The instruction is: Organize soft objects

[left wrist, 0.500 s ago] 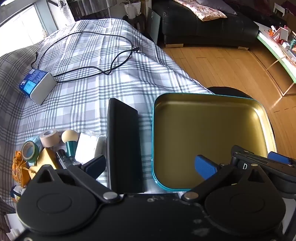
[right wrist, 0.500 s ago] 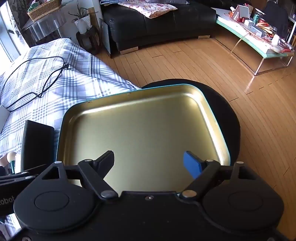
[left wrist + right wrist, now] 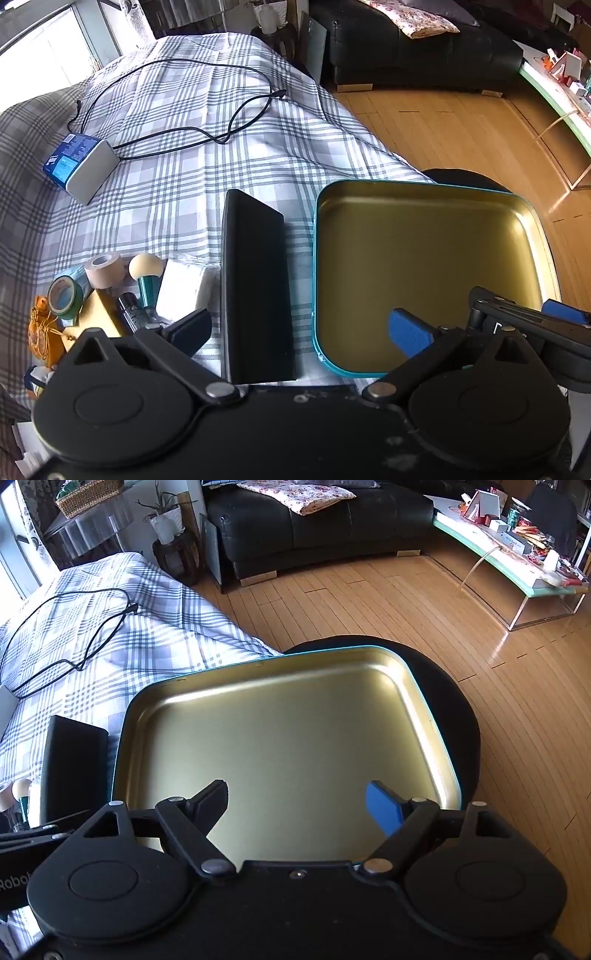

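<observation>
Item: heap of soft sundries (image 3: 107, 291) on checked bedspread (image 3: 177, 177), lying left of the left gripper (image 3: 299, 328); tin tray (image 3: 424, 199) to the right

Left gripper the nearer, jaws spread wide, empty; right gripper (image 3: 295, 805) likewise wide and empty, hanging over the tray's bare gold floor. Heap: tape rolls (image 3: 86, 278), round-headed foam applicator (image 3: 146, 267), white folded pad (image 3: 183, 290), orange pouch (image 3: 42, 334). A rigid black slab (image 3: 255, 284), long axis running away from camera, stands between heap and tray

both grippers are tilted steeply downward. the left gripper (image 3: 299, 328) is held with its jaws spread wide, nothing between them. the right gripper (image 3: 295, 803) is likewise held wide open and empty, just beside the left.
</observation>
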`<state>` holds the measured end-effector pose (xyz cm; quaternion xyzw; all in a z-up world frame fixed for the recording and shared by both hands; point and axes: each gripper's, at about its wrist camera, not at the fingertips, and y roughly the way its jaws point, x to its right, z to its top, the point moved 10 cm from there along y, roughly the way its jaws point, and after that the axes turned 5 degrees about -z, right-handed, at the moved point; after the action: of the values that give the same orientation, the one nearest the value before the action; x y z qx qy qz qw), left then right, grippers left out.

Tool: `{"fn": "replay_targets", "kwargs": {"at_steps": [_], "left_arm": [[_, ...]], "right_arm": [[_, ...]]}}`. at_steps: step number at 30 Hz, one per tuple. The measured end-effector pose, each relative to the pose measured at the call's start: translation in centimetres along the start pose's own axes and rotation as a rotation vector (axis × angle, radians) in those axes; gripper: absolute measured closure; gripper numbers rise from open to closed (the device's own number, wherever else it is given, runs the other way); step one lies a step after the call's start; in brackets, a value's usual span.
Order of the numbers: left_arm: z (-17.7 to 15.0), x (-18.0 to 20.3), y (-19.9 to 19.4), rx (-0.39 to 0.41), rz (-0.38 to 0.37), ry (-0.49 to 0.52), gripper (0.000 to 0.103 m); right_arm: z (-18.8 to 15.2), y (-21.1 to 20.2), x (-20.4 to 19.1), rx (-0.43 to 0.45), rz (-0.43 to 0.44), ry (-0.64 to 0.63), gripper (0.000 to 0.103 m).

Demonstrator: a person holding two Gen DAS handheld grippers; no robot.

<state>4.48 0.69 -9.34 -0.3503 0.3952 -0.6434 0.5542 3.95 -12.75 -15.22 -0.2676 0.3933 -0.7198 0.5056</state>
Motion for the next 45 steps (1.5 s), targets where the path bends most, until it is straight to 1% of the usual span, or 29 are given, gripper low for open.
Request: {"fn": "replay_targets", "kwargs": {"at_steps": [36, 45], "left_arm": [[-0.07, -0.55, 0.11, -0.011, 0.016, -0.001, 0.0], [-0.02, -0.56, 0.07, -0.002, 0.018, 0.004, 0.0]], "right_arm": [[-0.22, 0.24, -0.41, -0.005, -0.015, -0.018, 0.024], [-0.2, 0.28, -0.51, -0.006, -0.018, -0.023, 0.024]]}}
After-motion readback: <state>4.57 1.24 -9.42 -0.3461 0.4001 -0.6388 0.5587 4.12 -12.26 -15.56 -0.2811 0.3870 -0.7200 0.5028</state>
